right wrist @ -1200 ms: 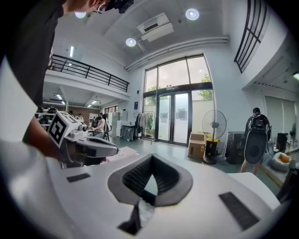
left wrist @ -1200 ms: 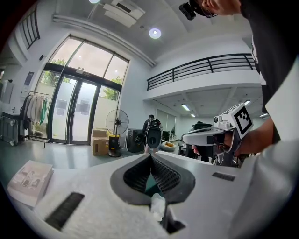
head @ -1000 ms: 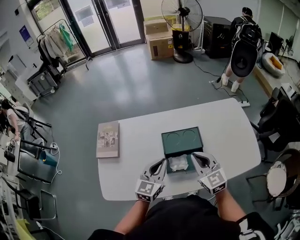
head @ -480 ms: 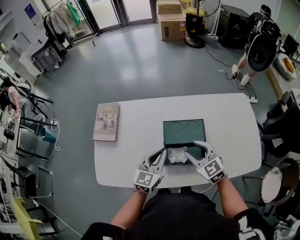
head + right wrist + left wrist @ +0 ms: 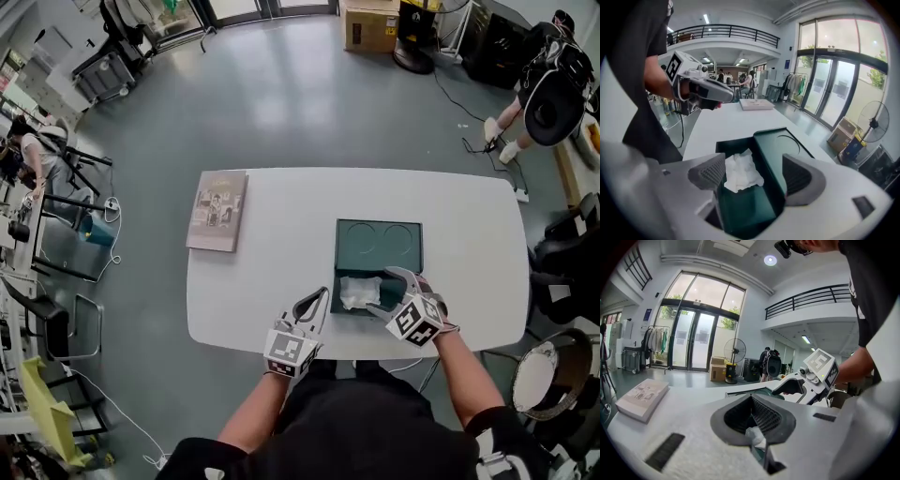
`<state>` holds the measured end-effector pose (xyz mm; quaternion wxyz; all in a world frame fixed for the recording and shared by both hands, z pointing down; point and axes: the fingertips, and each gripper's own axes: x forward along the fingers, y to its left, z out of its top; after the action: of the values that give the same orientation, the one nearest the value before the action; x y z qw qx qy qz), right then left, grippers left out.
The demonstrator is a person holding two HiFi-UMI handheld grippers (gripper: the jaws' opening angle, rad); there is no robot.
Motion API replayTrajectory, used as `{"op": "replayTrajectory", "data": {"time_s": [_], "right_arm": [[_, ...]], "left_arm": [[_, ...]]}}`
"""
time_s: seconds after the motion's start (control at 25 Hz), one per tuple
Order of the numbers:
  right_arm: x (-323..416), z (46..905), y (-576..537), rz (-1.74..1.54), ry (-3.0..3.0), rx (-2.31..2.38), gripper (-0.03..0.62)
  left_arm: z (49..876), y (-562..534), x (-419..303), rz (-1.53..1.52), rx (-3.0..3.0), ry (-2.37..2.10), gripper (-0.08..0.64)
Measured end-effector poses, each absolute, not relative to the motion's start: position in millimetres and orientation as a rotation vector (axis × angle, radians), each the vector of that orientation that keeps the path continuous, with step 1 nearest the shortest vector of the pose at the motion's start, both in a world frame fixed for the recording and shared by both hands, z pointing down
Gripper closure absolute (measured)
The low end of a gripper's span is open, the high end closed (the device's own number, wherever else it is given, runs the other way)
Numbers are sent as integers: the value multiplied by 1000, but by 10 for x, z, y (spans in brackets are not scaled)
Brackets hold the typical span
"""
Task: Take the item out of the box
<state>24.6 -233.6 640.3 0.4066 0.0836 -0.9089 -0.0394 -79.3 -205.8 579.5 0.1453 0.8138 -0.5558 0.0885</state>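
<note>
Right gripper (image 5: 754, 176): jaws spread wide, just been opening, nothing clamped. Crumpled white item (image 5: 739, 172) lies between them, not squeezed, in the near half of the green box (image 5: 774, 140) (a box wall also stands between the jaws). Left gripper (image 5: 319, 298): jaws together, just beside the box's left wall, over the white worktop (image 5: 262, 281).

No legible text, labels, brands or numbers anywhere.

I see a white desk (image 5: 281, 272). A flat book (image 5: 218, 210) lies near its far left corner. A dark green box (image 5: 379, 246) lies open near my side.
</note>
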Motion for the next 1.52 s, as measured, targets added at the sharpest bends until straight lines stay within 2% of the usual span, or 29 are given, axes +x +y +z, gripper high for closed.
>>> {"op": "replayTrajectory", "data": {"time_s": [0.28,0.92,1.52], "right_arm": [[110,6784,-2218,-184,-2167,22,193],[-65,7288,-2074,-235,-1987,-149,206],[-69,7606,-2029,-162,-1855,-157,285]], "left_arm": [[5970,-1925,-862,282,2298,-1623,548],[6187,-1720,-1188,292,2214,-1688,548],[6138,-1706,-1366,210,2154,-1706,548]]}}
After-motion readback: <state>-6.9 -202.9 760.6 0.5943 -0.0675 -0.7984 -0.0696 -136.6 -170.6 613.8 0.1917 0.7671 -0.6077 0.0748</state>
